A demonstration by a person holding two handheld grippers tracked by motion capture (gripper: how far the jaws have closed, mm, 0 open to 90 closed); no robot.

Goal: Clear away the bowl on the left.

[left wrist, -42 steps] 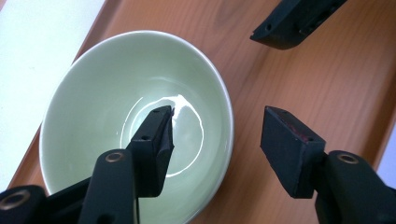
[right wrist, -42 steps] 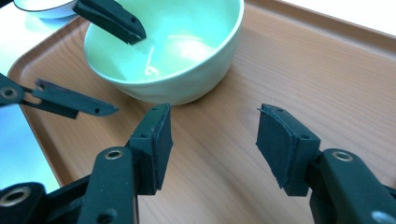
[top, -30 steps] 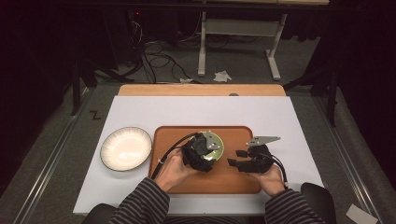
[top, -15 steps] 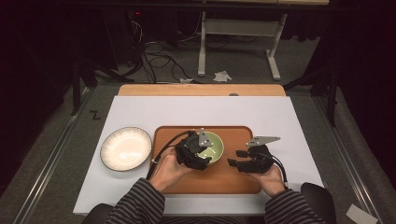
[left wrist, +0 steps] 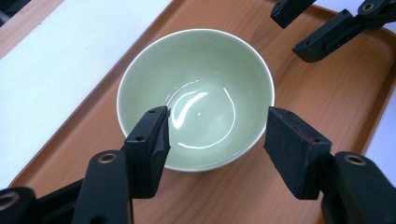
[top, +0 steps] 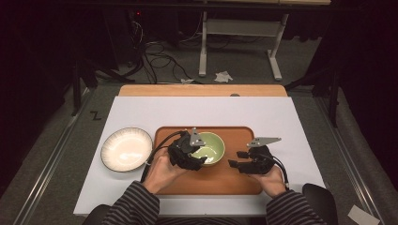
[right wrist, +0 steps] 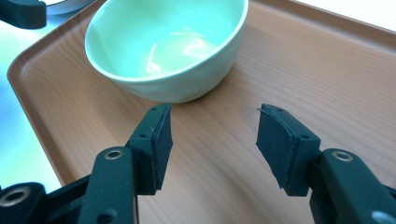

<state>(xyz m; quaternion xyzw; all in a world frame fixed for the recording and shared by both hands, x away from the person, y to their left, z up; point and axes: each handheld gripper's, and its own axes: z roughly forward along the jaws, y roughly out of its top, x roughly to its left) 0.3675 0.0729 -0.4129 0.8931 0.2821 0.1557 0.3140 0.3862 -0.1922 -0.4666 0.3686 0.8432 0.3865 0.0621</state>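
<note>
Left hand-held gripper (left wrist: 212,140) hangs wide open over the near rim of a green bowl (left wrist: 196,93), jaws straddling the rim w/o touching, nothing held. Right hand-held gripper (right wrist: 212,144) also open and empty, low over bare tray (top: 234,180) just beside bowl. Bowl sits mid-tray, toward the surface's (top: 141,110) near edge. Glazed, prob. ceramic: stiff, slick, breakable, moderately heavy; best pinched across the rim wall.

— What is hidden in the high view?
— The near-left rim of the green bowl (top: 210,147) is covered by the left claw (top: 199,161).
— And cut off?
— The tray (right wrist: 289,70) is cropped in the right gripper view.
</note>
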